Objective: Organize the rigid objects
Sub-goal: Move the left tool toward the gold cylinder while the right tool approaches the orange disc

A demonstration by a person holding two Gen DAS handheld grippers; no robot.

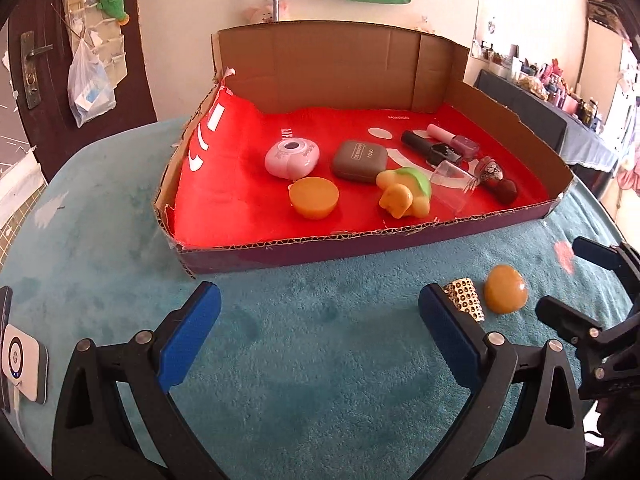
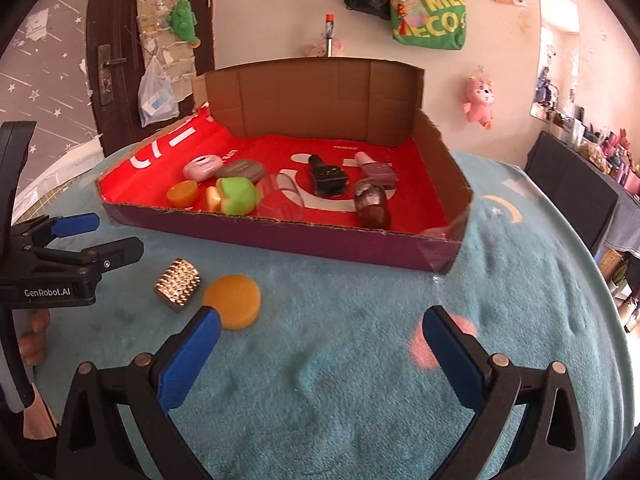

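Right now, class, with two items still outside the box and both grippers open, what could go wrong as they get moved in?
1. The orange disc lies touching the studded block; grabbing one may knock the other.
2. The cardboard box has a raised front wall; a low carry could catch it.
3. The clear cup lies on its side near that wall beside the toy turtle; a drop there could set it rolling.
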